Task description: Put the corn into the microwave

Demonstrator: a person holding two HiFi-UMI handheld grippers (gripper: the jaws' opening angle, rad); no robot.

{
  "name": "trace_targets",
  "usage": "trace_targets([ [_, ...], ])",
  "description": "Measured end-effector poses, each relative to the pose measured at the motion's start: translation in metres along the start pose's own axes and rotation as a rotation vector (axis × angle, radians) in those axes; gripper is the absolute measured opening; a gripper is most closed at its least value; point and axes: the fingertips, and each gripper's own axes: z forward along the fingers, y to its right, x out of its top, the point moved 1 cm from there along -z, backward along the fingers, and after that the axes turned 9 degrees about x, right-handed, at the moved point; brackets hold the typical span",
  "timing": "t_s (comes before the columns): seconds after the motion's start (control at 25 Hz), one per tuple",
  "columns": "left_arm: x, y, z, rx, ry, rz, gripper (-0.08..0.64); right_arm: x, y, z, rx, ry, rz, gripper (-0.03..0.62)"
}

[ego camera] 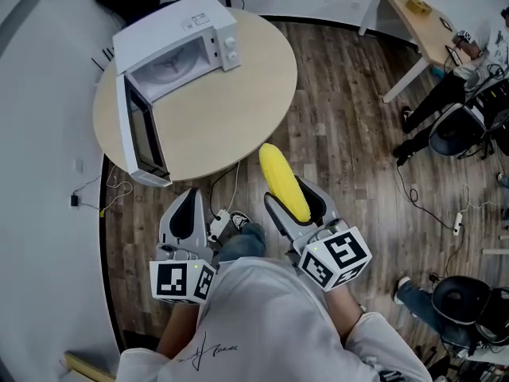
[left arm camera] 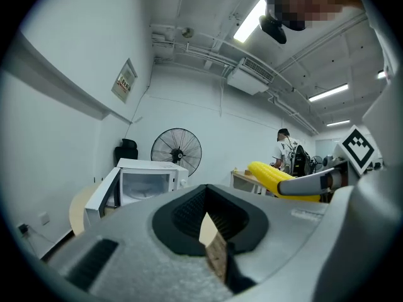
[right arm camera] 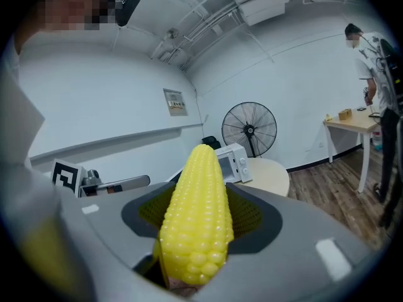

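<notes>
A yellow corn cob [ego camera: 282, 180] lies lengthwise in my right gripper [ego camera: 296, 203], whose jaws are shut on it; its tip sticks out toward the table. The right gripper view shows the corn [right arm camera: 198, 212] filling the jaws, with the microwave [right arm camera: 232, 162] behind it. The white microwave [ego camera: 176, 50] stands on the far left of the round table [ego camera: 238, 110], and its door [ego camera: 141, 138] hangs wide open. My left gripper [ego camera: 187, 203] is beside the right one, shut and empty, short of the table's near edge. In the left gripper view the left gripper [left arm camera: 211, 222] faces the microwave [left arm camera: 148, 181].
A standing fan [left arm camera: 176, 148] is behind the table. A wooden desk [ego camera: 417, 14] and office chairs [ego camera: 461, 130] with people stand at the right. Cables [ego camera: 227, 213] and a power strip lie on the wood floor near the table's front.
</notes>
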Motion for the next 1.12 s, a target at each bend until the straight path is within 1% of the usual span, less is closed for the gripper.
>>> trace_targets([
  [0.28, 0.013, -0.032, 0.043, 0.055, 0.002, -0.006, -0.005, 0.020, 0.021, 0.064, 0.075, -0.019, 0.026, 0.264],
  [0.52, 0.018, -0.061, 0.068, 0.091, 0.003, -0.021, -0.005, 0.031, 0.025, 0.113, 0.120, -0.050, 0.008, 0.264],
  [0.72, 0.020, -0.081, 0.091, 0.101, 0.004, -0.039, -0.005, 0.040, 0.033, 0.142, 0.123, -0.069, -0.003, 0.264],
  [0.92, 0.022, -0.092, 0.105, 0.094, 0.005, -0.051, -0.005, 0.048, 0.043, 0.160, 0.112, -0.081, -0.013, 0.264],
  [1.12, 0.037, -0.108, 0.110, 0.100, 0.041, -0.032, -0.005, 0.056, 0.046, 0.175, 0.110, -0.075, -0.028, 0.264],
])
